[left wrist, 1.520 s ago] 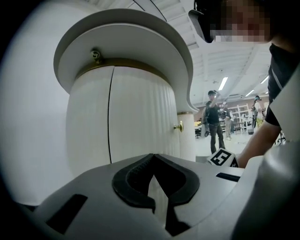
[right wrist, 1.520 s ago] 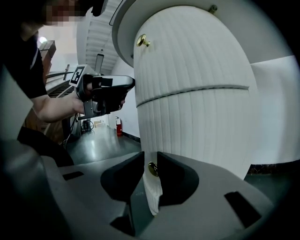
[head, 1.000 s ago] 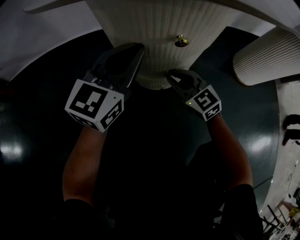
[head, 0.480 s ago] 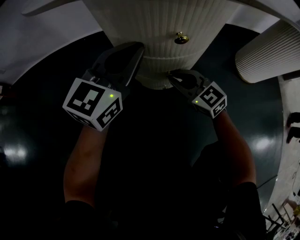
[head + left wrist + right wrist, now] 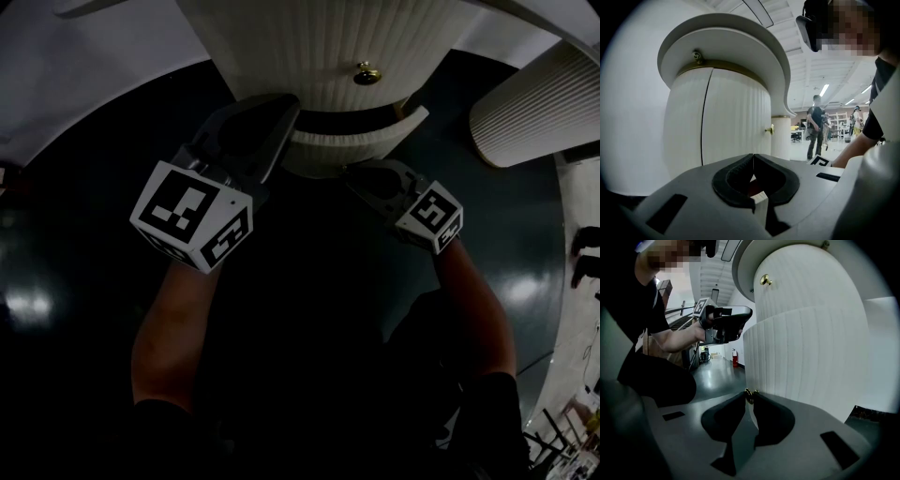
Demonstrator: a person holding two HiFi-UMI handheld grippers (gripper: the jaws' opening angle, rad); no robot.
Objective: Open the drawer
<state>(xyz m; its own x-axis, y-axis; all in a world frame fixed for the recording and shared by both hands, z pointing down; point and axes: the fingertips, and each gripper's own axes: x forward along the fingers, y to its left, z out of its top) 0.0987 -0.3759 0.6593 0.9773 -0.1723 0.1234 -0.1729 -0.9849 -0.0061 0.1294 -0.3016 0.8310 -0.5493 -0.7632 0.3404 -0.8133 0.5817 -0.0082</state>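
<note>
A round white fluted cabinet (image 5: 309,47) stands in front of me, with a brass knob (image 5: 367,74) on its upper front. Its lower drawer (image 5: 352,145) is pulled a little way out, and a dark gap shows above it. My right gripper (image 5: 349,171) is shut on the drawer's small brass knob (image 5: 750,393), which sits pinched between the fingertips. The drawer's ribbed front (image 5: 801,357) fills the right gripper view. My left gripper (image 5: 281,103) hovers shut and empty just left of the cabinet (image 5: 731,122), touching nothing that I can see.
A second fluted white column (image 5: 534,103) stands to the right. The cabinet's wide white top (image 5: 740,33) overhangs the body. The floor (image 5: 75,234) is dark and glossy. People (image 5: 816,124) stand far off in the room.
My right gripper has drawn back toward me with the knob, and the lower drawer has slid out, opening a dark gap above it. The left gripper has stayed put.
</note>
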